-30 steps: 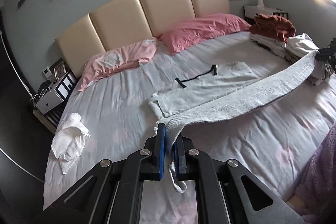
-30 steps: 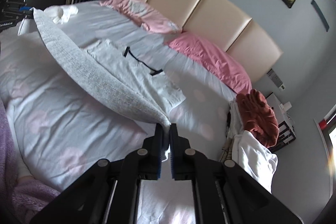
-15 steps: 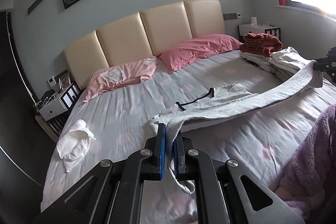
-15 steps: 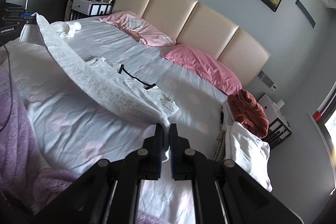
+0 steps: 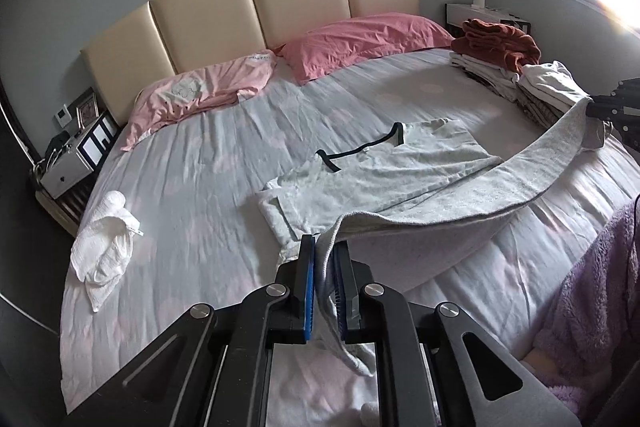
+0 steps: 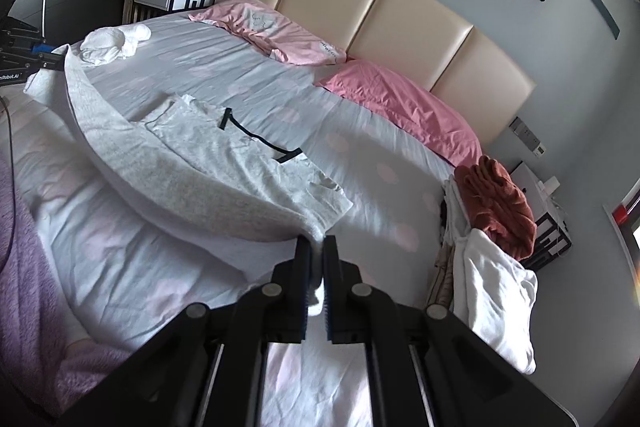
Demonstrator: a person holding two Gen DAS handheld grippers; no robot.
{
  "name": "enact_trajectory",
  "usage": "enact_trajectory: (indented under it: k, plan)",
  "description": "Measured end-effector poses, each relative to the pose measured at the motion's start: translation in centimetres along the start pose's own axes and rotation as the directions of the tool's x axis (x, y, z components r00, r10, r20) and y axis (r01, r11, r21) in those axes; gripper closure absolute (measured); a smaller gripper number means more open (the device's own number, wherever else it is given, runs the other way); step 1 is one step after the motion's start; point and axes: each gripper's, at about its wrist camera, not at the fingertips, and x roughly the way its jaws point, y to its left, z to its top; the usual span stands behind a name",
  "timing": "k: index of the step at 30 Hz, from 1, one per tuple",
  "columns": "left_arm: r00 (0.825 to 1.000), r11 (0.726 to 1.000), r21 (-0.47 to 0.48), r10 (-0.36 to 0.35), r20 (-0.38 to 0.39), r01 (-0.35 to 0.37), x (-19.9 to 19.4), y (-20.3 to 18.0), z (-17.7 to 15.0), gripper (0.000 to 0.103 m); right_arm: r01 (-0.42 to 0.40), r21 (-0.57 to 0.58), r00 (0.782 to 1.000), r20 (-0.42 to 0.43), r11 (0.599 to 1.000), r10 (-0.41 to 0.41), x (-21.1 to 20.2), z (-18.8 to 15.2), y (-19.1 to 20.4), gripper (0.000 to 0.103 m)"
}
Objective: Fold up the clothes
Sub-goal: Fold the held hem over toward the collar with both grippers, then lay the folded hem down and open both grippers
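The grey shirt [image 5: 404,171] lies on the bed [image 5: 208,163], collar toward the headboard, its near hem lifted off the sheet and strung between both grippers. The left gripper [image 5: 326,267] is clamped on one hem corner, cloth pinched between the blue pads; in its view the right gripper [image 5: 612,107] sits at 3 o'clock with the other corner. The right wrist view confirms this: the right gripper [image 6: 316,267] is closed on fabric, and the left [image 6: 28,57] shows at 9 o'clock.

The shirt looks like light, soft knit. It sags in a long curve between the two holds, so it has no stiffness and will droop wherever unsupported. It seems unlikely to slip from the pads, but the hem will likely bunch unless kept taut. Corners are the right hold; for the next fold, carrying both toward the collar at 12 o'clock evenly should lay it flat.

A stack of clothes [image 5: 500,67] sits at 2 o'clock.
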Motion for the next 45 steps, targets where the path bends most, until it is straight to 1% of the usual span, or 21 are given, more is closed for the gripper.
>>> enact_trajectory:
  k: [4,10,17,21,24,27,30,33,36,38,40,42,44,45]
  plan:
    - [1.000,1.000,-0.029,0.004,-0.028,-0.005,3.3,1.4,1.8,0.090,-0.007,0.004,1.000,-0.014,1.000,0.008,3.0,1.9,-1.0,0.098]
    - [0.998,0.999,0.010,0.037,-0.047,-0.037,8.3,2.8,4.9,0.093,-0.014,-0.009,0.999,-0.050,1.000,0.014,8.5,5.0,-2.4,0.098]
    - [0.993,0.997,0.024,0.074,-0.094,-0.072,16.1,4.8,8.1,0.094,-0.040,0.001,0.991,-0.129,0.999,0.040,16.9,7.7,-3.5,0.098]
    - [0.987,0.997,0.029,0.076,-0.143,-0.072,21.3,5.5,8.8,0.094,-0.059,0.000,0.981,-0.184,0.998,0.058,22.3,7.9,-3.3,0.098]
    - [0.978,0.997,0.037,0.078,-0.192,-0.072,25.3,5.8,8.7,0.094,-0.077,0.010,0.973,-0.219,0.997,0.077,26.1,7.9,-3.3,0.098]
    - [0.970,0.997,0.016,0.071,-0.231,-0.069,28.9,6.5,8.5,0.094,-0.093,0.020,0.964,-0.250,0.995,0.095,29.8,7.8,-3.2,0.098]
    - [0.963,0.998,0.001,0.057,-0.265,-0.058,31.6,6.7,8.1,0.094,-0.115,0.036,0.953,-0.279,0.993,0.120,32.9,7.5,-3.1,0.098]
    - [0.956,0.999,0.004,0.052,-0.290,-0.053,33.4,6.6,7.6,0.094,-0.143,0.060,0.937,-0.314,0.988,0.155,35.6,7.1,-3.0,0.098]
    - [0.950,0.999,-0.012,0.039,-0.310,-0.044,34.6,6.8,6.9,0.093,-0.169,0.107,0.923,-0.331,0.980,0.196,37.2,6.7,-3.3,0.098]
    - [0.949,0.999,-0.024,0.035,-0.313,-0.045,34.9,6.9,6.6,0.090,-0.185,0.143,0.915,-0.336,0.972,0.224,38.1,6.5,-3.5,0.097]
    - [0.950,0.998,-0.037,0.032,-0.310,-0.046,34.9,7.0,6.5,0.089,-0.196,0.180,0.910,-0.332,0.964,0.247,38.4,6.4,-3.9,0.095]
    - [0.953,0.997,-0.061,0.025,-0.302,-0.046,34.5,7.2,6.6,0.087,-0.205,0.220,0.907,-0.323,0.954,0.269,38.4,6.5,-4.4,0.095]
    - [0.956,0.995,-0.090,0.023,-0.292,-0.052,33.8,7.7,6.9,0.074,-0.209,0.260,0.902,-0.320,0.943,0.289,38.2,6.6,-5.0,0.093]
    - [0.959,0.992,-0.109,0.028,-0.283,-0.061,33.2,8.1,7.1,0.072,-0.208,0.282,0.904,-0.309,0.937,0.294,37.8,6.8,-5.4,0.090]
